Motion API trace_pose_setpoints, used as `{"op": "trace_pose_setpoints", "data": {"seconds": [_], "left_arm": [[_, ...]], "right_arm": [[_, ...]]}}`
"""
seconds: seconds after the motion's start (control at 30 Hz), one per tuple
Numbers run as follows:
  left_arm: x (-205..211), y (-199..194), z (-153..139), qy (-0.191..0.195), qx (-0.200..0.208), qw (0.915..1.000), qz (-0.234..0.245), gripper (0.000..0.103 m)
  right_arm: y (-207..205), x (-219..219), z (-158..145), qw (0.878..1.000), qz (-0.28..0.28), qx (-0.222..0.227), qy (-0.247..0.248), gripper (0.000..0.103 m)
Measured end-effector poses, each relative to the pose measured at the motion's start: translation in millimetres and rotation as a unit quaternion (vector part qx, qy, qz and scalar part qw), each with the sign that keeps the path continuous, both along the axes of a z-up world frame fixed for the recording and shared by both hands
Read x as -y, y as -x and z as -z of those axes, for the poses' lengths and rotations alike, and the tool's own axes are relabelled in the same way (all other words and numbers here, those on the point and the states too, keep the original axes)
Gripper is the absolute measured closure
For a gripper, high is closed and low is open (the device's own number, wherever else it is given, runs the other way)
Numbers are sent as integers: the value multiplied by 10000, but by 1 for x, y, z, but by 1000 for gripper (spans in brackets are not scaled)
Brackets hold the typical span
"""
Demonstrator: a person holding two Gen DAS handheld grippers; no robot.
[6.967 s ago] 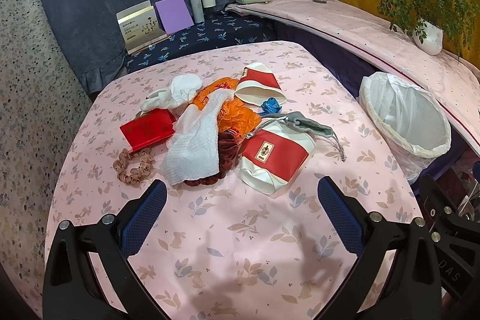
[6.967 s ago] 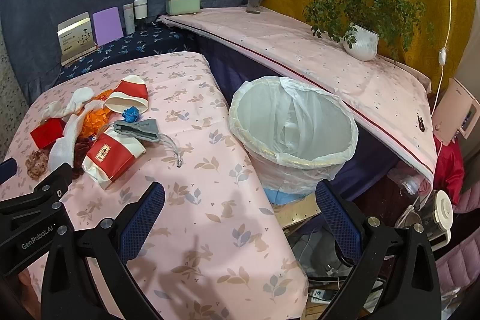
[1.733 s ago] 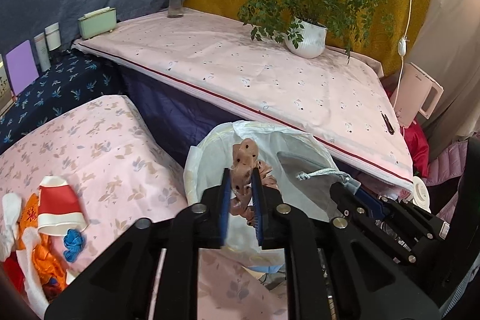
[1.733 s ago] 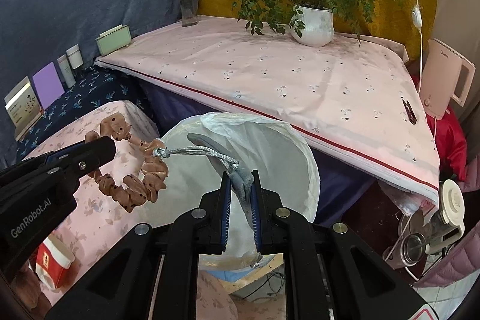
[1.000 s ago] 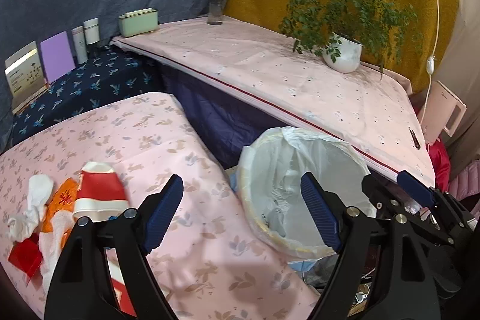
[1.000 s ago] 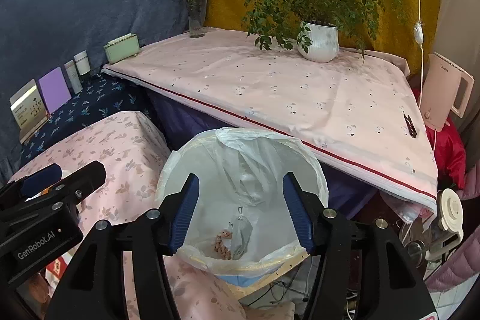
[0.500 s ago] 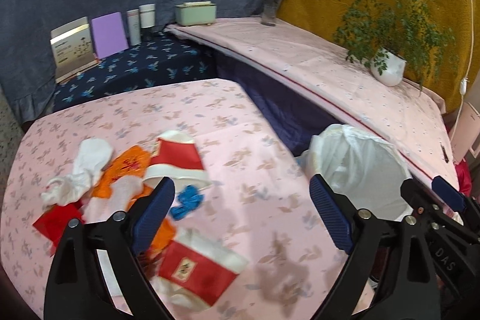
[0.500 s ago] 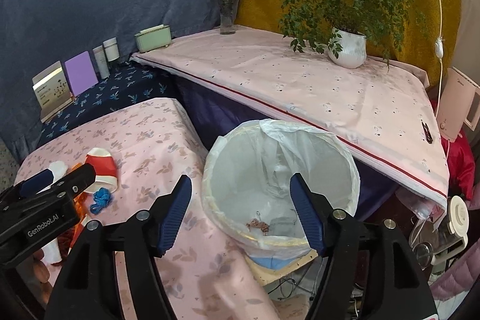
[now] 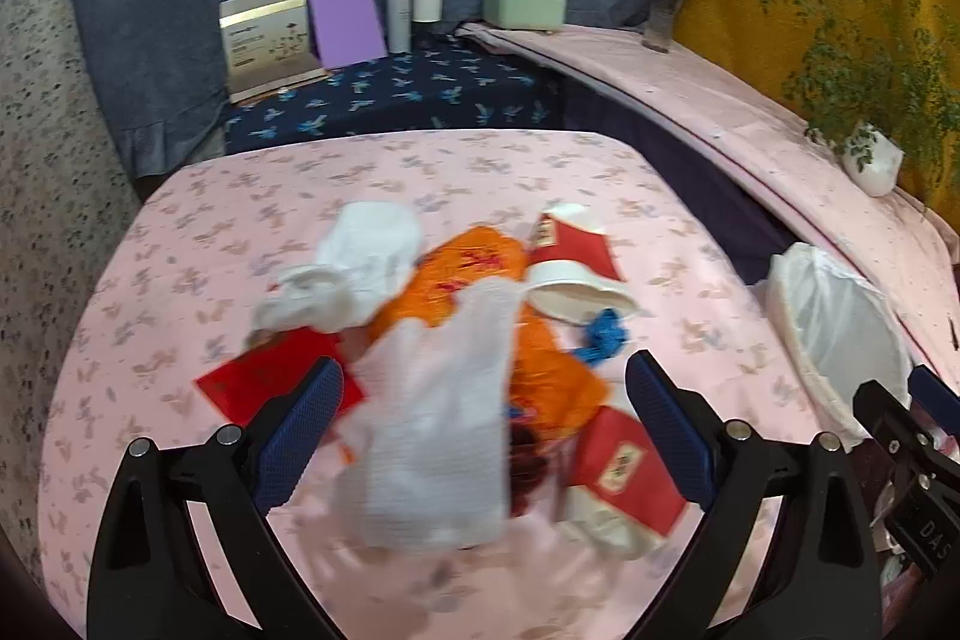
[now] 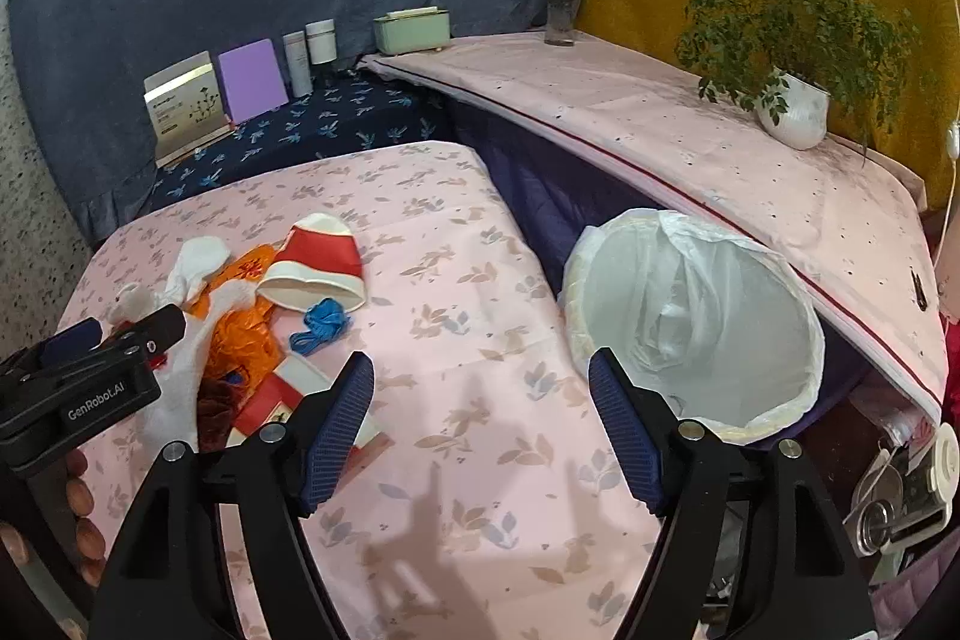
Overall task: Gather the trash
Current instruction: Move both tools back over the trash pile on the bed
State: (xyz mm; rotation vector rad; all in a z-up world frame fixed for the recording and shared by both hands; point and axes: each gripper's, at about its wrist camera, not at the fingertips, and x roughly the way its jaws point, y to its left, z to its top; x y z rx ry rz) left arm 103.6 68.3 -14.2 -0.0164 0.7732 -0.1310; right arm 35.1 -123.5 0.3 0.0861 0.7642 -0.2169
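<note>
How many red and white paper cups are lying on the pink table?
2. One red and white paper cup lies at the far side of the trash pile, beside the blue scrap. The other cup lies nearer, by the white cloth. More could hide under the pile.

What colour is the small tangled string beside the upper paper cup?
Blue string, clearest in the right wrist view.
</note>
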Motion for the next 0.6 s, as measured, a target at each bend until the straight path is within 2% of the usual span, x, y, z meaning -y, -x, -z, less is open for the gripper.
{"op": "trace_pose_setpoints", "data": {"seconds": [0.27,0.47,0.6], "left_arm": [[-62,5,19,-404,12,9986,-350,12],[-107,-3,36,-357,-166,9975,-590,12],[-124,-13,45,-319,-198,9976,-590,12]], "right_arm": [[-5,-42,14,9989,-427,-186,1,30],[-10,-63,21,9978,-586,-309,-26,30],[-12,-75,27,9969,-673,-403,13,30]]}}
